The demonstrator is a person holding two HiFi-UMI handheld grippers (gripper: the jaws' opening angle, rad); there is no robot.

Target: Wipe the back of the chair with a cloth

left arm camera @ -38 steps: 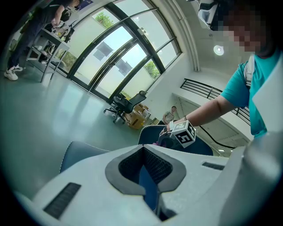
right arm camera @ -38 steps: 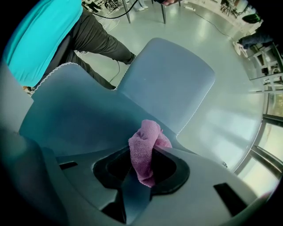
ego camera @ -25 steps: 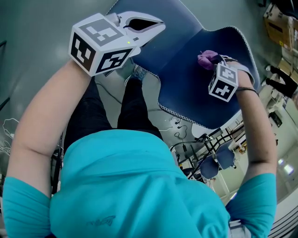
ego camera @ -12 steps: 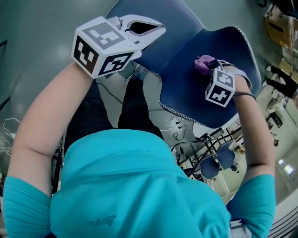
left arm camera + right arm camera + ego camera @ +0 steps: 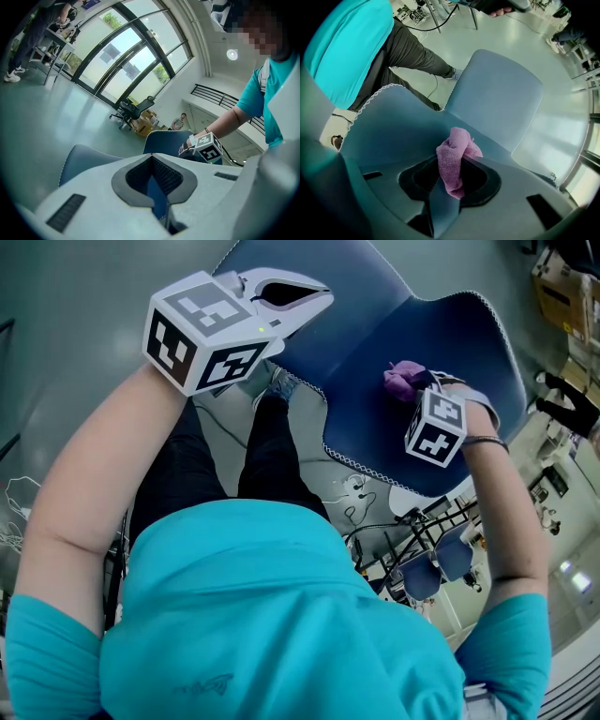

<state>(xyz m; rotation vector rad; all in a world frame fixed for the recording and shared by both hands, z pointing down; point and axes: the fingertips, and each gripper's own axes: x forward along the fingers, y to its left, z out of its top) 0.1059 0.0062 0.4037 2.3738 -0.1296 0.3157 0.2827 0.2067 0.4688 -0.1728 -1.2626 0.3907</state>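
Observation:
A dark blue chair fills the top of the head view, its seat (image 5: 337, 329) on the left and its back (image 5: 459, 343) on the right, edged with white stitching. My right gripper (image 5: 413, 387) is shut on a purple cloth (image 5: 402, 378) and presses it onto the chair's back. In the right gripper view the bunched cloth (image 5: 457, 157) sticks out between the jaws over the blue back (image 5: 393, 126). My left gripper (image 5: 314, 292) hovers above the seat's near edge with its jaws shut and nothing between them. It shows shut in its own view too (image 5: 150, 157).
The person's legs and shoes (image 5: 277, 385) stand just left of the chair's back. Cables and an office chair base (image 5: 422, 573) lie on the floor below the stitched edge. Cardboard boxes (image 5: 562, 282) sit at the top right. A black office chair (image 5: 131, 110) stands by the windows.
My right gripper has slid the purple cloth leftward and toward the person across the chair's back. The left gripper has stayed almost where it was.

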